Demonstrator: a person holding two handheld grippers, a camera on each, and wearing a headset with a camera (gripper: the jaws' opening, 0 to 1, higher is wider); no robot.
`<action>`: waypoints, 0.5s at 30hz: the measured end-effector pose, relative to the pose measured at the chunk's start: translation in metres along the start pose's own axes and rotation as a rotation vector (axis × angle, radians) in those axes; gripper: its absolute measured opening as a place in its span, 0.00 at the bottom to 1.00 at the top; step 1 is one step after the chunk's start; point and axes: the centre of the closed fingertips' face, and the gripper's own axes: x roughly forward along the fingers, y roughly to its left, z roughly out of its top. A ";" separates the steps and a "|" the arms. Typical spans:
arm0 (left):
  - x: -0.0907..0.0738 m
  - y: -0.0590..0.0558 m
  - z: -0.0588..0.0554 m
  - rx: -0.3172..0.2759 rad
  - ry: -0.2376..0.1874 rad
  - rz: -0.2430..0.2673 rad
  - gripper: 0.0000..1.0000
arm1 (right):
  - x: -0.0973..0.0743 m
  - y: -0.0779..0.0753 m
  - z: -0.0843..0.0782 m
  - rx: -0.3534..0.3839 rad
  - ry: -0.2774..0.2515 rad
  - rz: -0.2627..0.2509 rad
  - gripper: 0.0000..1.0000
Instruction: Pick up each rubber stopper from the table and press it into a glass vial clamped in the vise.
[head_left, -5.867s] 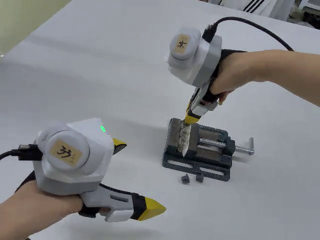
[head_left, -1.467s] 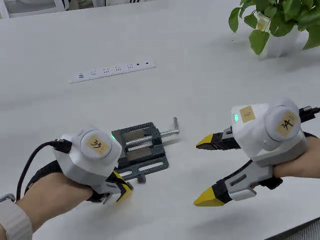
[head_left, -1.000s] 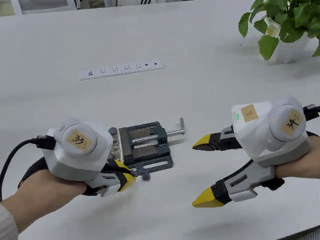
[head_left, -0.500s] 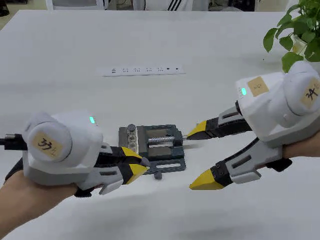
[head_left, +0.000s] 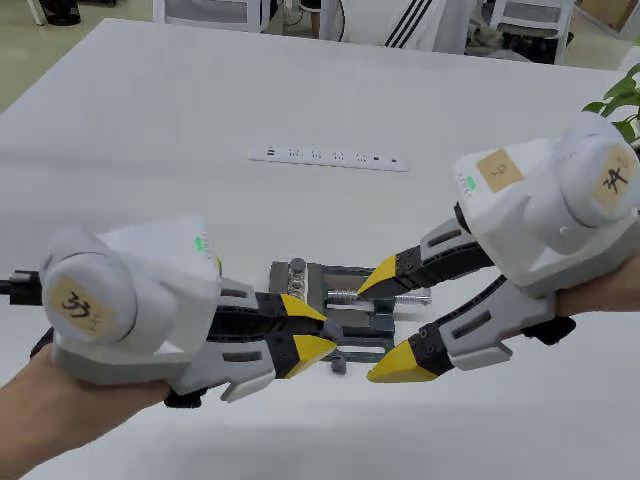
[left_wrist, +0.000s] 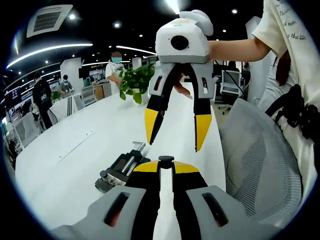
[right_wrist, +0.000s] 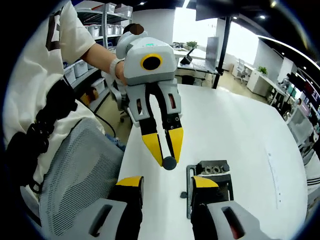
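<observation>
This is a big open office. A long white table (head_left: 150, 120) stands in the middle of it. A white power strip (head_left: 330, 157) lies on the table, and a green plant (left_wrist: 132, 82) stands near the table's far end. A grey mesh desk chair (left_wrist: 255, 160) sits right beside the table. Past the table there are shelves with storage boxes (right_wrist: 107, 15) and people (left_wrist: 116, 65) standing around. Long ceiling lights (left_wrist: 45, 50) and an air vent (left_wrist: 47, 19) are up above the table.

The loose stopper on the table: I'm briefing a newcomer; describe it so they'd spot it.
Find the dark vise on the white table. At its near base edge lies a small dark stopper, loose, unlike the held stopper in the left gripper.
</observation>
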 end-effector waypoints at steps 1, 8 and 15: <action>-0.001 -0.001 0.001 0.001 -0.018 -0.003 0.05 | 0.001 0.000 0.002 -0.011 0.003 0.004 0.32; -0.006 -0.007 -0.001 0.002 -0.042 -0.010 0.05 | 0.009 0.004 0.012 -0.049 0.034 0.056 0.22; -0.009 -0.011 -0.001 0.006 -0.049 -0.008 0.05 | 0.014 0.016 0.018 -0.063 0.043 0.102 0.15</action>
